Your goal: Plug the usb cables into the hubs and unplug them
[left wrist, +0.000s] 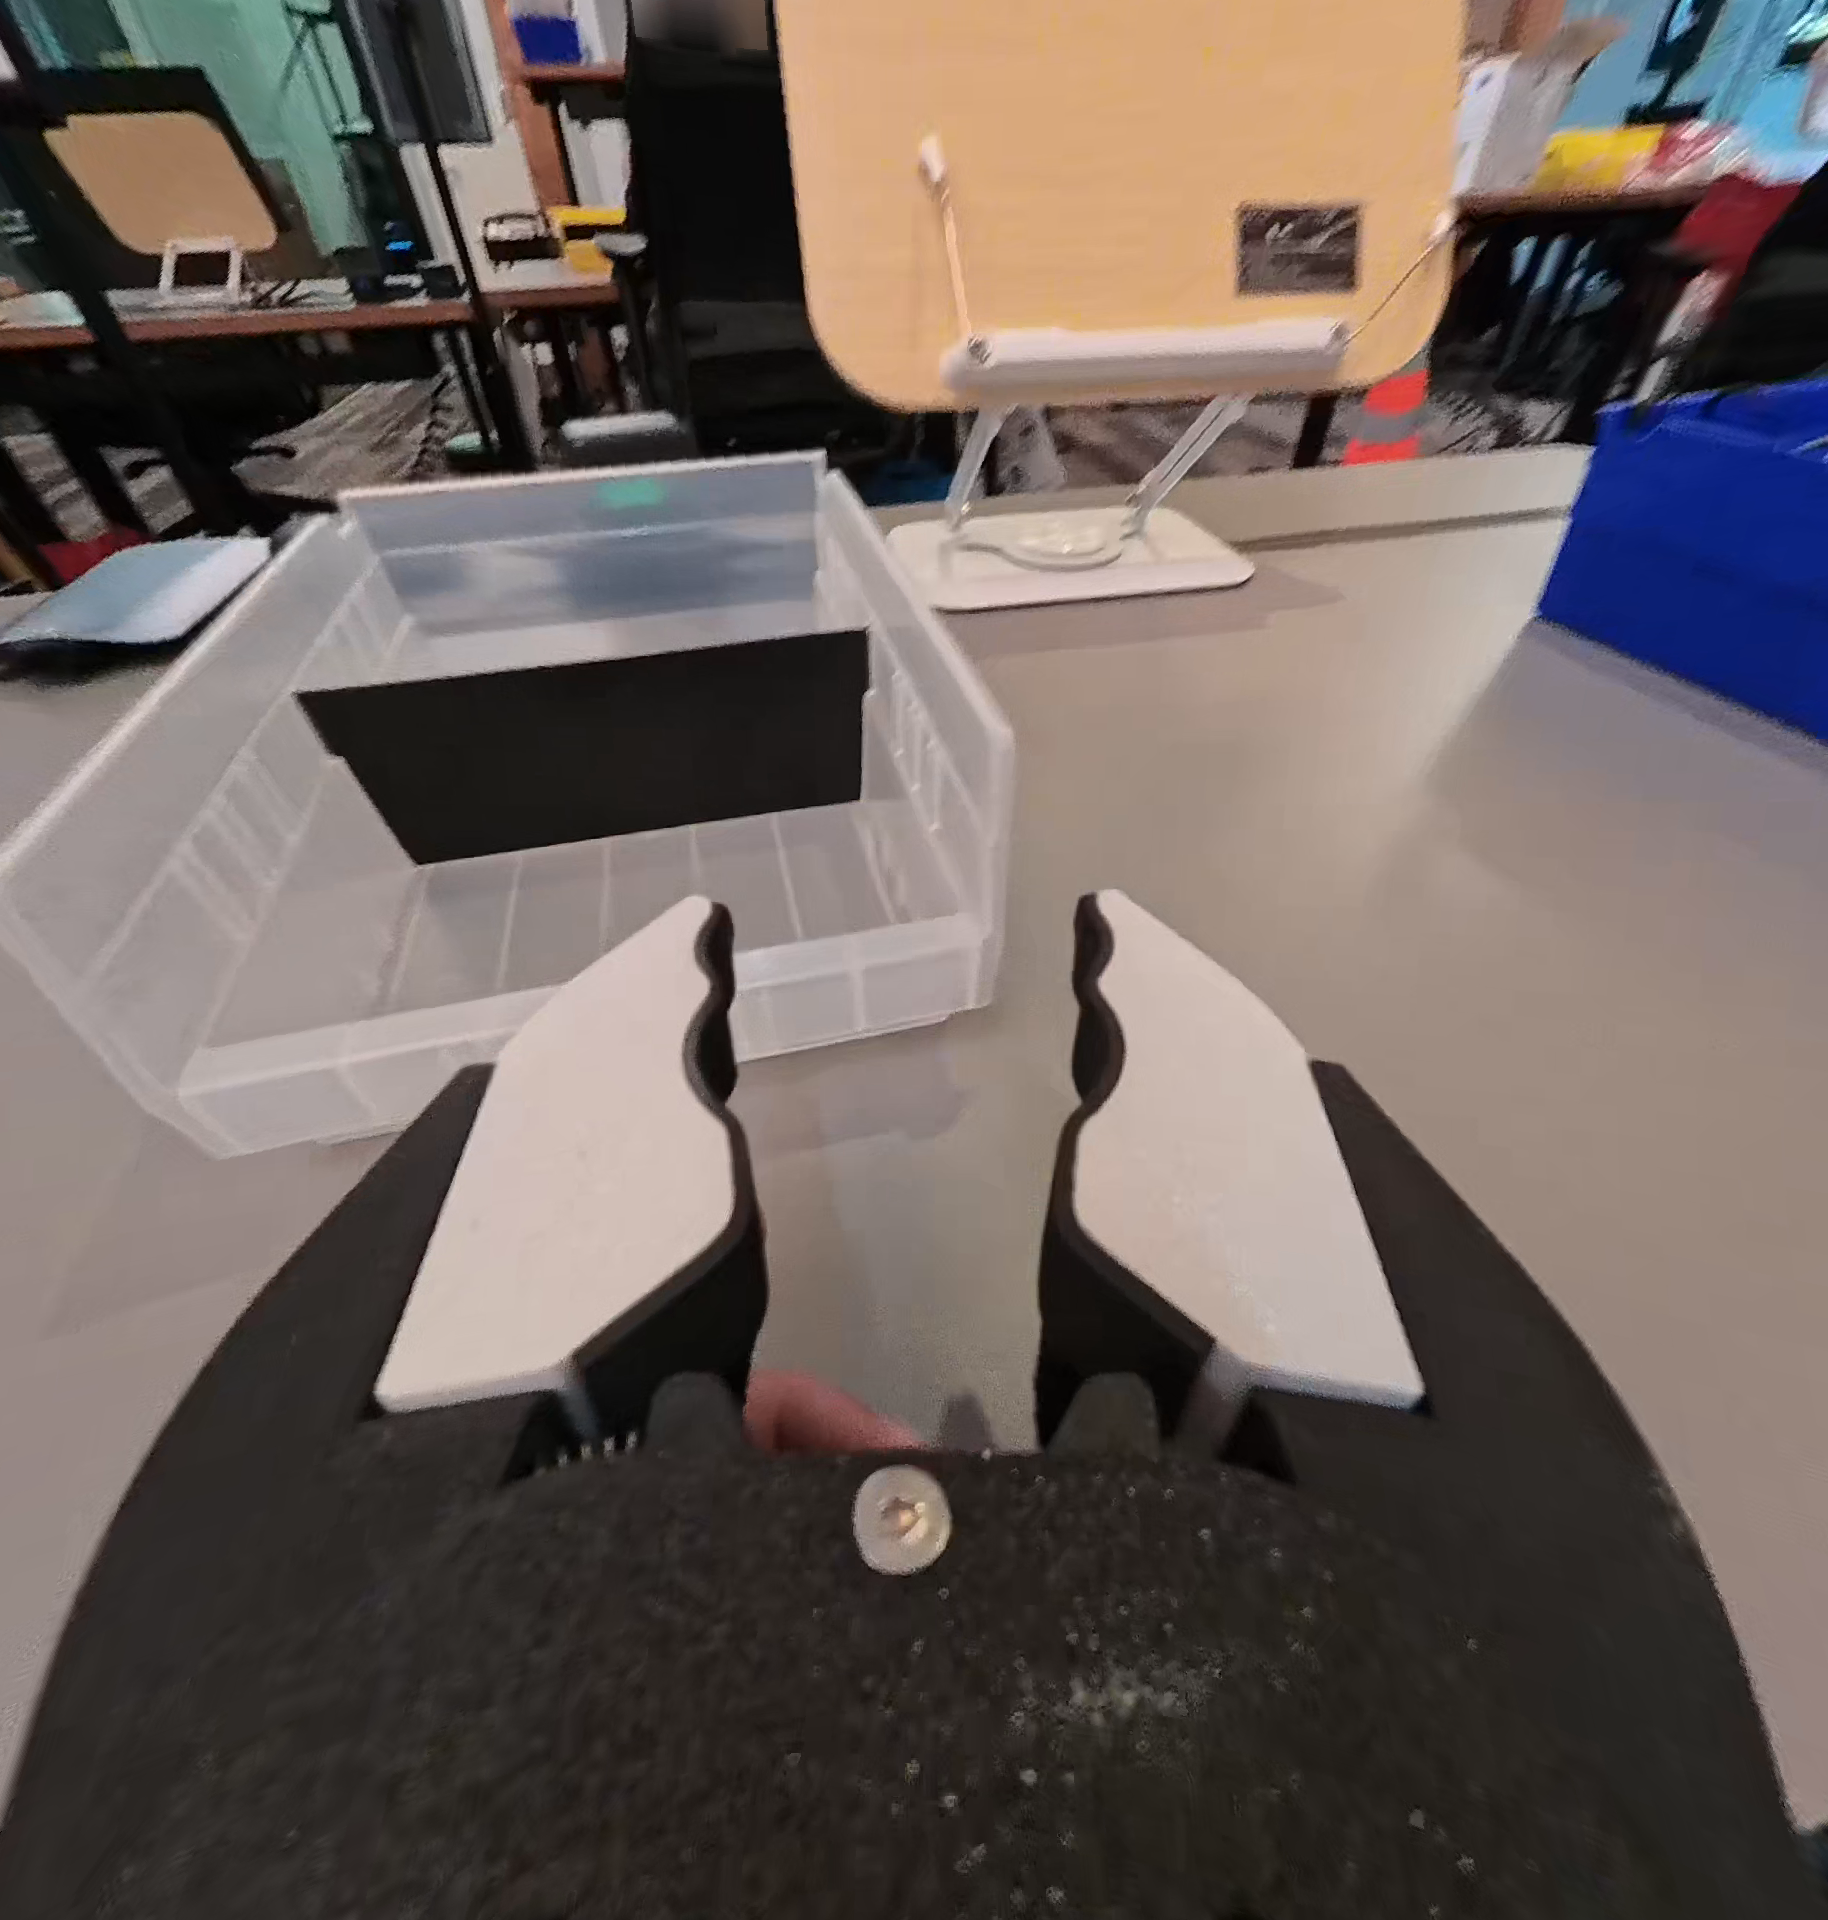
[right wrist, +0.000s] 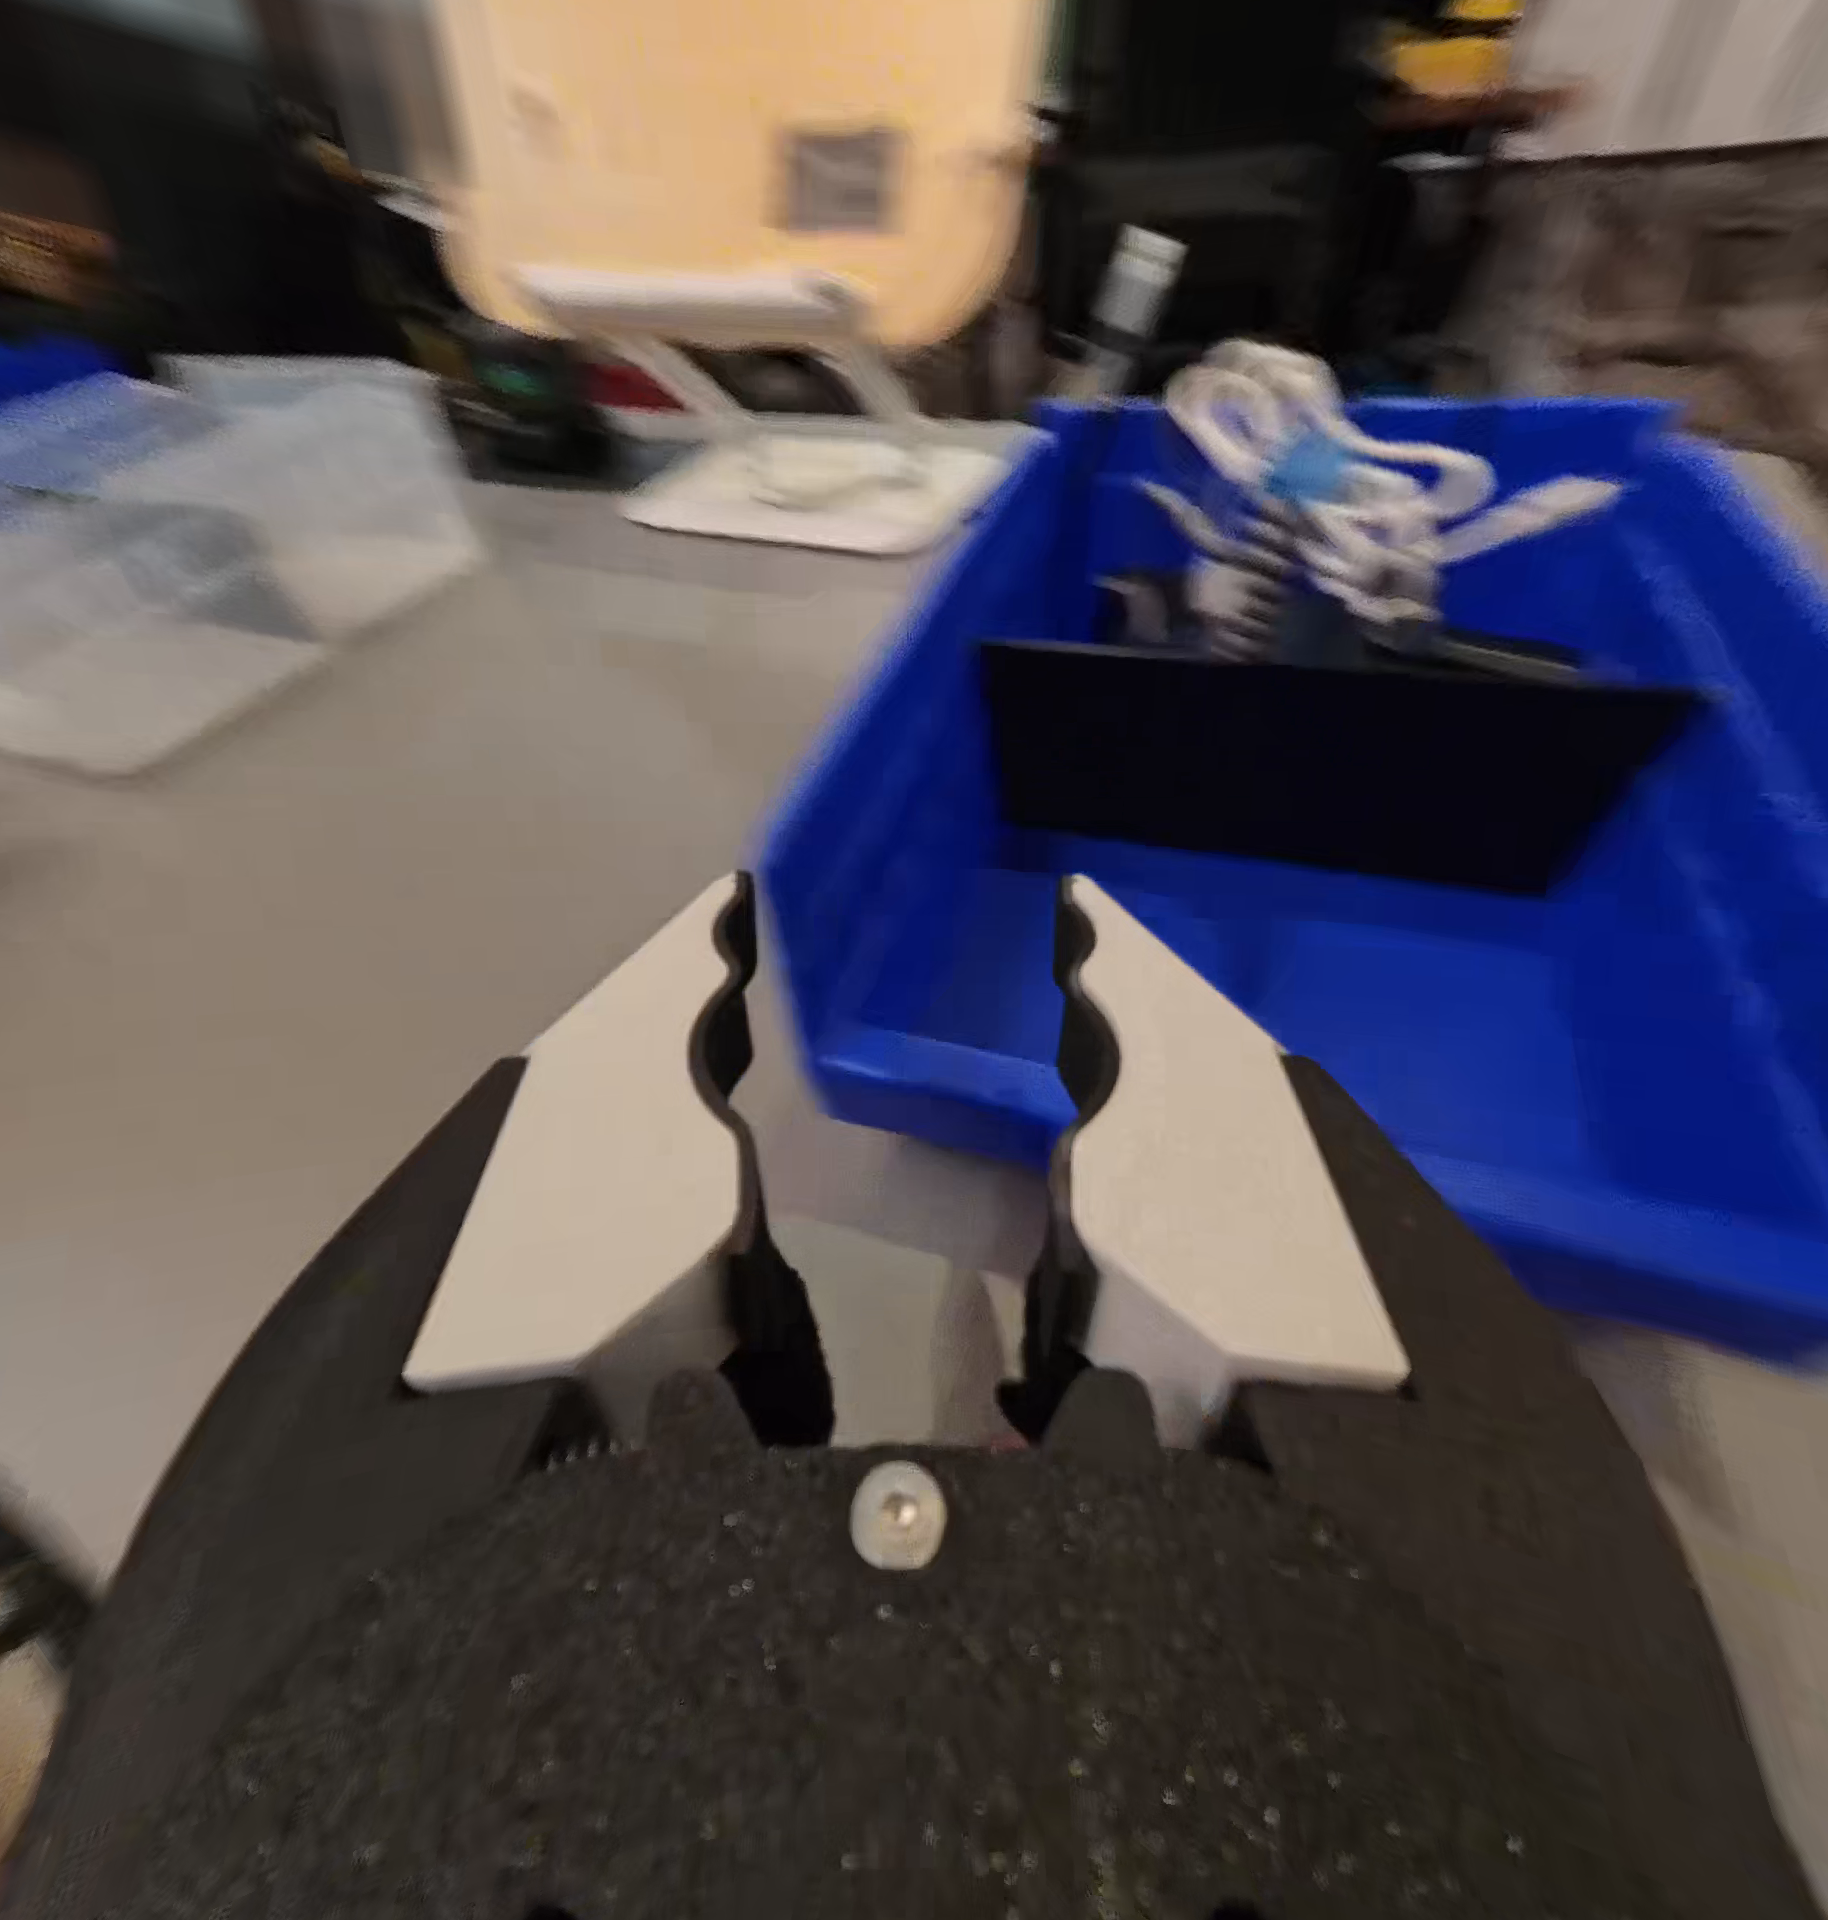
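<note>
My left gripper (left wrist: 902,920) is open and empty above the grey table, just in front of a clear plastic bin (left wrist: 110,914) with a black divider (left wrist: 598,748); the bin looks empty. My right gripper (right wrist: 905,894) is open and empty at the near left corner of a blue bin (right wrist: 1512,1060) with a black divider (right wrist: 1305,769). White coiled cables (right wrist: 1305,457) lie in the blue bin's far compartment behind the divider. The right wrist view is blurred. A white bar-shaped piece (left wrist: 1149,358) sits on a stand at the back; I cannot tell if it is a hub.
A wooden board on a clear stand with a white base (left wrist: 1076,566) stands at the table's far edge. The blue bin (left wrist: 1720,561) is at the right in the left wrist view. A dark flat pouch (left wrist: 110,603) lies far left. Shelves and desks fill the background. Tip to tip, the grippers are about 50 cm apart. The white bar-shaped piece (left wrist: 1149,358) is about equally far from each gripper, around 40 cm. Seen from the right wrist view (right wrist: 640,305) as well.
</note>
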`<state>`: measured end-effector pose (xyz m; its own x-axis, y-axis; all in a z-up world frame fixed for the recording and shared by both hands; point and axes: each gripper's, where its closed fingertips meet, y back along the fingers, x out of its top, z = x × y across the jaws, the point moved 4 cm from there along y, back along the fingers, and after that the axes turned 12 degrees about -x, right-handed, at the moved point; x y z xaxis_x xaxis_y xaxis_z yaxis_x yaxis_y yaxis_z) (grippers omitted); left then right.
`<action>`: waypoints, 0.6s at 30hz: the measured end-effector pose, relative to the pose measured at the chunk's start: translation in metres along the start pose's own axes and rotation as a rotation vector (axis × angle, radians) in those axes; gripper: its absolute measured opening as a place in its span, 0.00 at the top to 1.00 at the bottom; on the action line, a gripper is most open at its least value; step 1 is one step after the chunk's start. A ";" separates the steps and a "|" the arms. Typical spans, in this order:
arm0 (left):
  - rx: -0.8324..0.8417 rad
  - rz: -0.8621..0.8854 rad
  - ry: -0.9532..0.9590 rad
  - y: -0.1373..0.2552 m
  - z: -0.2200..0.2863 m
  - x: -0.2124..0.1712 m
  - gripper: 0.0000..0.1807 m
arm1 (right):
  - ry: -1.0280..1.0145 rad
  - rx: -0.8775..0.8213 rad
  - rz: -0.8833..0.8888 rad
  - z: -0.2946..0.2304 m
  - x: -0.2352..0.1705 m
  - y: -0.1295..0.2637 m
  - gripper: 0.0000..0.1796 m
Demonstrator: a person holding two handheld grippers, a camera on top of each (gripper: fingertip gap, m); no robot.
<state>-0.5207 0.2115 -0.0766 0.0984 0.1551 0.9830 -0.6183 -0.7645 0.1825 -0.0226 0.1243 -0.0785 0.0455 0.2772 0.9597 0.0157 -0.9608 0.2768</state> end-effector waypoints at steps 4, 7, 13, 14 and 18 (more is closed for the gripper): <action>-0.049 0.023 -0.030 -0.002 0.013 0.003 0.65 | -0.040 0.083 -0.027 -0.030 0.000 -0.005 0.67; -0.090 0.024 -0.063 -0.008 0.029 0.005 0.65 | 0.074 -0.022 -0.085 -0.042 -0.014 -0.023 0.66; -0.284 -0.040 -0.042 -0.031 0.096 -0.005 0.66 | 0.185 0.034 -0.115 -0.088 -0.020 -0.028 0.67; -0.319 -0.065 -0.055 -0.036 0.111 -0.008 0.66 | 0.180 0.090 -0.112 -0.101 -0.021 -0.024 0.68; -0.435 -0.128 -0.095 -0.060 0.171 -0.016 0.63 | 0.174 0.132 -0.005 -0.131 -0.005 0.004 0.71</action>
<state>-0.3521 0.1481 -0.0999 0.2533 0.1578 0.9544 -0.8642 -0.4066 0.2965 -0.1537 0.1183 -0.0760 -0.1281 0.2659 0.9555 0.1468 -0.9477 0.2834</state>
